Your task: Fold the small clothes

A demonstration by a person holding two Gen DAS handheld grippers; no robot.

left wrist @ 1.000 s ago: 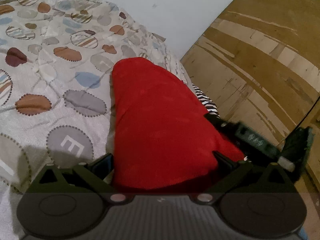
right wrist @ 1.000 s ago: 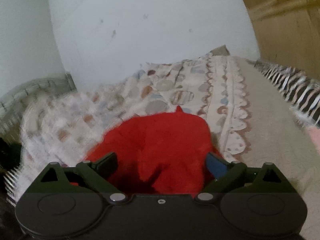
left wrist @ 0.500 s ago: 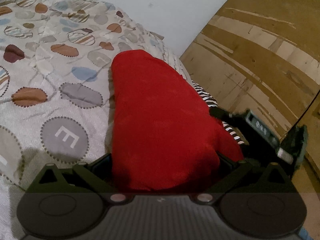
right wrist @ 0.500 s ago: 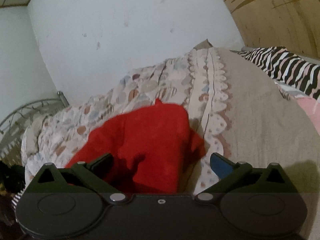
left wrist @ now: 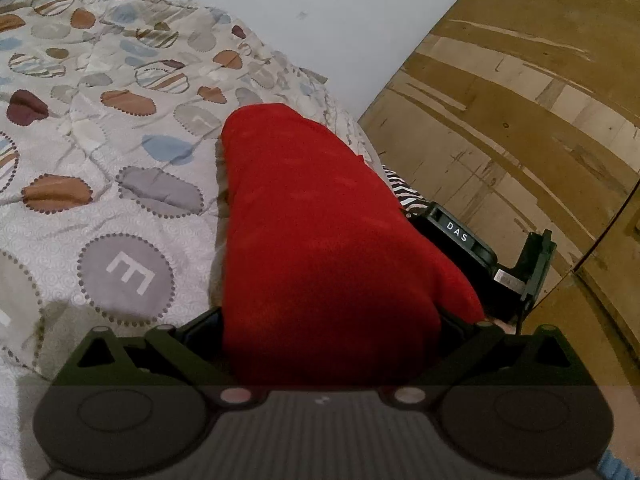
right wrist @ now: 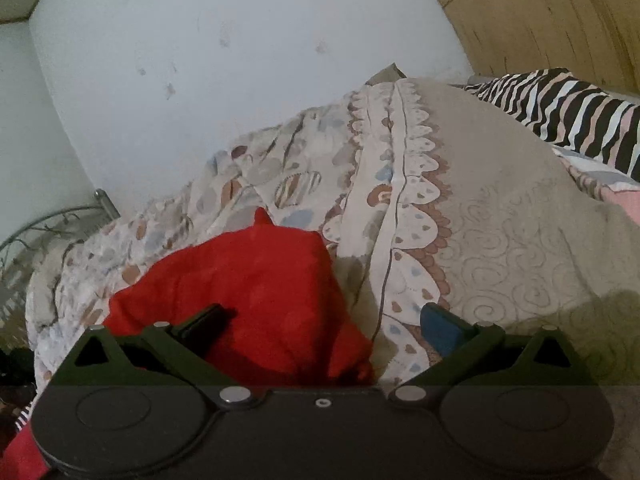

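Note:
A red cloth [left wrist: 320,248] lies in a long folded strip on the patterned bedspread [left wrist: 120,184]. My left gripper [left wrist: 326,324] is low over its near end. The jaws stand wide apart and the cloth fills the gap between them. My right gripper [right wrist: 326,320] is open, with nothing pressed between its pads. Its left finger [right wrist: 212,318] hovers over the red cloth [right wrist: 248,292], and its blue-padded right finger [right wrist: 440,326] is over the bedspread [right wrist: 500,240]. In the left wrist view the right gripper's black body [left wrist: 480,256] shows just right of the cloth.
A zebra-striped fabric [right wrist: 568,116] lies at the bed's right side. Wooden panelling [left wrist: 520,100] and a white wall [right wrist: 240,60] close off the back. A metal bed frame [right wrist: 52,224] shows at the left.
The right gripper has dropped lower and rolled; the red cloth now sits left of its centre instead of between its fingers. The left gripper has barely moved.

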